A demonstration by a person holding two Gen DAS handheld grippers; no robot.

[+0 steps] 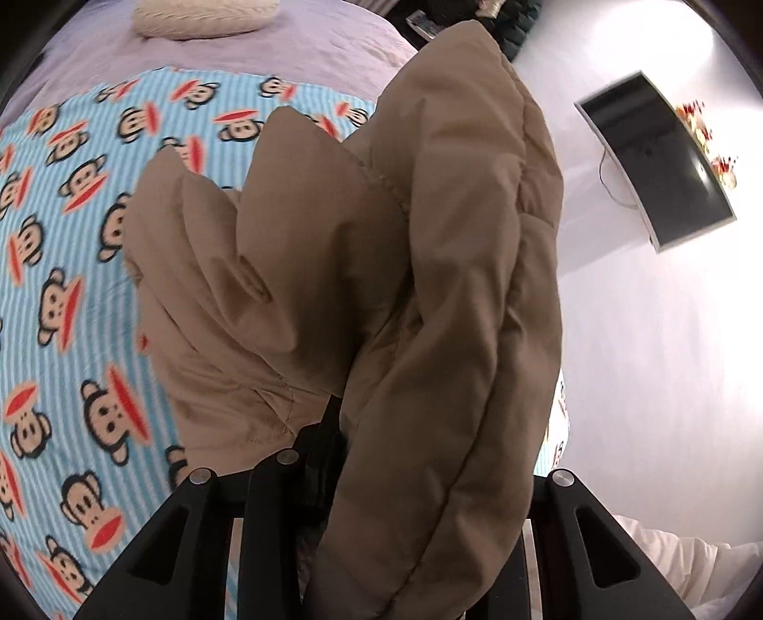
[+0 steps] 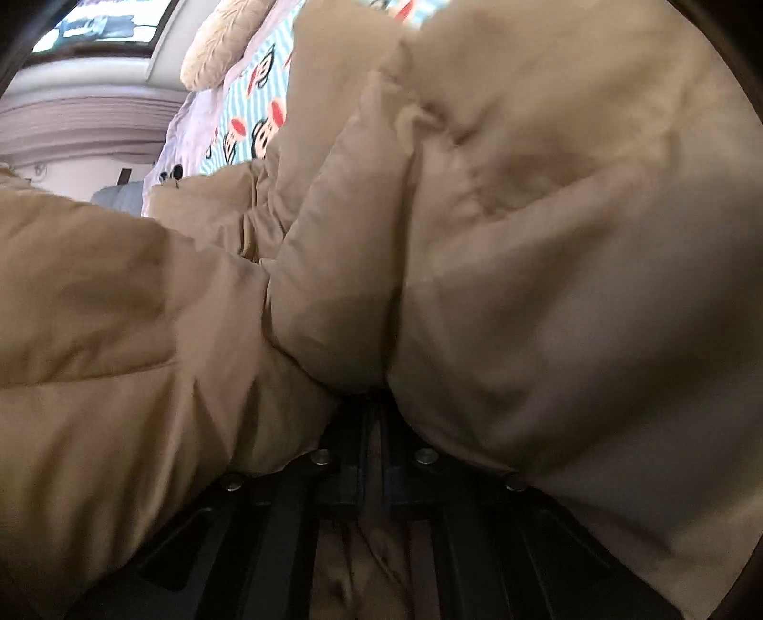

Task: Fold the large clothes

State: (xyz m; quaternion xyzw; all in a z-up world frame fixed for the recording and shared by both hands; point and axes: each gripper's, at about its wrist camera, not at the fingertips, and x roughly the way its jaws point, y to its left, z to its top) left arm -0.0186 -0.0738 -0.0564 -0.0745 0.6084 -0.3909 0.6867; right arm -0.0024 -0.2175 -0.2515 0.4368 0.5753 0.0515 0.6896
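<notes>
A puffy tan jacket hangs bunched from my left gripper, lifted above a blue striped monkey-print blanket on the bed. The left gripper is shut on a thick fold of the jacket. The padding drapes over its right finger and hides the tips. In the right wrist view the same tan jacket fills nearly the whole frame. My right gripper has its jaws drawn together, pinching the fabric where it puckers at the tips. A quilted sleeve or panel lies across the left.
A cream knitted cushion rests on the lilac bedspread at the far end of the bed. A dark flat screen with a cable stands against the white surface on the right. White cloth shows at the lower right.
</notes>
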